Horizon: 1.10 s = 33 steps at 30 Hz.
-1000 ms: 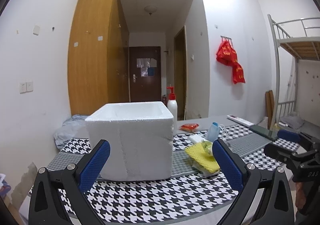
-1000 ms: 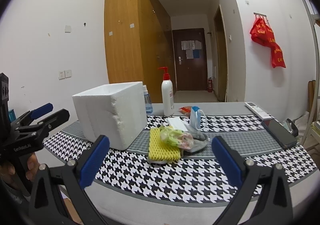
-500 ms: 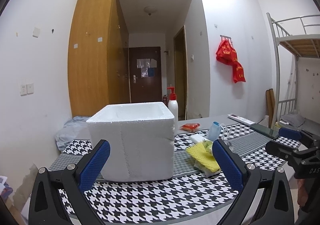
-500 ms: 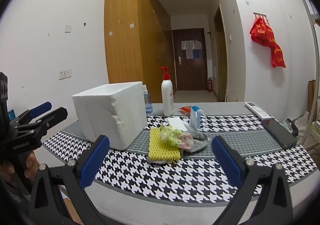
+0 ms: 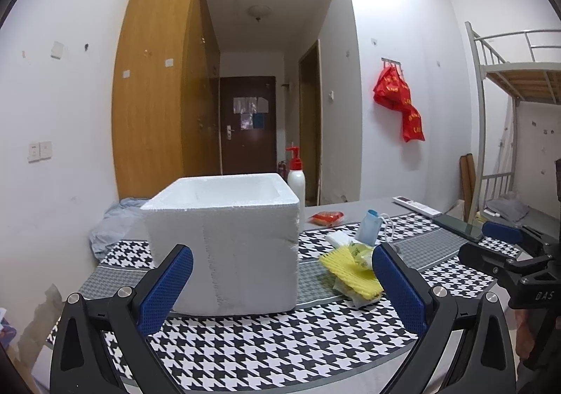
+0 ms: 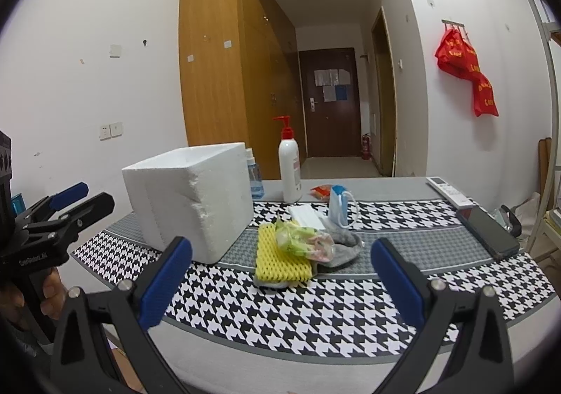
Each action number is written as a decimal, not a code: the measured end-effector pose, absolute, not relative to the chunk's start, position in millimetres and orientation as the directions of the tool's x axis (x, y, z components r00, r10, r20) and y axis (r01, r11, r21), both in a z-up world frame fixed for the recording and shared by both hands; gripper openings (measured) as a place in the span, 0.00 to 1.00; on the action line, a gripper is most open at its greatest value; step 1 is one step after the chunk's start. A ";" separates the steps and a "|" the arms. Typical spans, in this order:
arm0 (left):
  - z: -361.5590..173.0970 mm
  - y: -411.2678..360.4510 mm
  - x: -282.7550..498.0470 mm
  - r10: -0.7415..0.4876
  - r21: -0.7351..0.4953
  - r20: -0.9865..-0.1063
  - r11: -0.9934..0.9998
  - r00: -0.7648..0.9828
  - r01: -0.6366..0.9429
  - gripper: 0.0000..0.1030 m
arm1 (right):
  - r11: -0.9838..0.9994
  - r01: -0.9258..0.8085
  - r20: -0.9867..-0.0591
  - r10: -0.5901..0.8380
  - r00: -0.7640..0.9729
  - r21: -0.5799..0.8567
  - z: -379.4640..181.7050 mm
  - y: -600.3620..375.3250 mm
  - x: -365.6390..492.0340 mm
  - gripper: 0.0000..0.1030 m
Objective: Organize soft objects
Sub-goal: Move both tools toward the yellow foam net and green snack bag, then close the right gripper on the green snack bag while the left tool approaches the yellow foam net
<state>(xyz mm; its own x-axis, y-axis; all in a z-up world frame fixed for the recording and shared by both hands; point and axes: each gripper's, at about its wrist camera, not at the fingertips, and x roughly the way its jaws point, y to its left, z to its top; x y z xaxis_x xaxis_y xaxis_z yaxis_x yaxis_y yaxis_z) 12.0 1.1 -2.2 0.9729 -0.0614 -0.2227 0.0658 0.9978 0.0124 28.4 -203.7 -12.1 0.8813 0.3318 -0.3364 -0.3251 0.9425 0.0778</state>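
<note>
A white foam box (image 5: 224, 239) (image 6: 191, 196) with an open top stands on the houndstooth table cloth (image 6: 315, 310). To its right lies a pile of soft things: a yellow foam net (image 6: 280, 259) (image 5: 352, 271), a crumpled plastic bag (image 6: 305, 241), a grey sock (image 6: 342, 243) and a white tissue pack (image 6: 308, 215). My left gripper (image 5: 280, 285) is open in front of the box, holding nothing. My right gripper (image 6: 282, 280) is open short of the pile, also holding nothing. Each gripper shows at the edge of the other's view.
A red-pump lotion bottle (image 6: 290, 166), a small blue spray bottle (image 6: 255, 180), a blue pouch with a cord (image 6: 338, 206) and a red packet (image 6: 320, 190) stand behind the pile. A remote (image 6: 448, 190) and a dark phone (image 6: 491, 234) lie at the right. A bunk bed (image 5: 519, 78) stands far right.
The left wrist view has shifted slightly, with the box a little lower and nearer. The right gripper has barely moved. Both stay open.
</note>
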 end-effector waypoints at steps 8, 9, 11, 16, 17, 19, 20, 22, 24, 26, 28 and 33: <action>-1.2 -2.1 25.0 -0.079 -0.001 -0.241 0.997 0.967 0.082 0.99 | 0.944 -0.321 -0.341 0.329 0.881 0.080 -10.3 -206.4 39.3 1.00; -1.6 -2.1 27.3 -0.084 -0.010 -0.247 0.996 0.965 0.084 0.99 | 0.944 -0.320 -0.341 0.328 0.881 0.080 -9.9 -207.1 40.0 1.00; -3.2 -1.8 34.2 -0.112 -0.041 -0.277 0.994 0.954 0.105 0.99 | 0.945 -0.317 -0.340 0.325 0.882 0.080 -9.4 -208.3 42.5 1.00; -3.3 -15.7 39.8 -0.156 -0.020 -0.289 0.987 0.945 0.157 0.99 | 0.949 -0.304 -0.348 0.313 0.884 0.082 -8.5 -214.1 51.0 1.00; -2.6 -18.1 40.7 -0.166 -0.020 -0.291 0.986 0.942 0.168 0.99 | 0.951 -0.298 -0.352 0.308 0.884 0.084 -8.0 -216.2 53.6 1.00; -1.9 -22.1 44.0 -0.178 -0.020 -0.299 0.983 0.938 0.180 0.99 | 0.952 -0.294 -0.354 0.305 0.884 0.087 -7.4 -218.9 56.4 1.00; -1.4 -24.0 46.2 -0.178 -0.018 -0.302 0.983 0.936 0.181 0.99 | 0.953 -0.291 -0.355 0.303 0.885 0.088 -6.9 -220.3 58.0 1.00; -1.8 -28.3 50.6 -0.188 -0.015 -0.313 0.981 0.931 0.194 0.99 | 0.954 -0.286 -0.359 0.297 0.885 0.086 -7.0 -222.6 60.5 1.00; -2.8 -33.6 54.4 -0.204 -0.011 -0.327 0.977 0.923 0.212 0.99 | 0.957 -0.279 -0.367 0.287 0.885 0.077 -7.6 -224.4 64.1 1.00; -4.0 -36.1 57.1 -0.208 -0.010 -0.342 0.976 0.917 0.218 0.99 | 0.960 -0.270 -0.377 0.277 0.884 0.071 -8.8 -226.6 67.8 1.00; -5.9 -39.3 61.2 -0.216 -0.012 -0.357 0.974 0.909 0.226 0.99 | 0.960 -0.269 -0.387 0.276 0.880 0.075 -10.1 -229.1 71.1 1.00; -8.6 -45.9 71.2 -0.235 -0.029 -0.376 0.970 0.896 0.243 0.99 | 0.962 -0.262 -0.408 0.269 0.872 0.074 -15.0 -232.6 78.6 1.00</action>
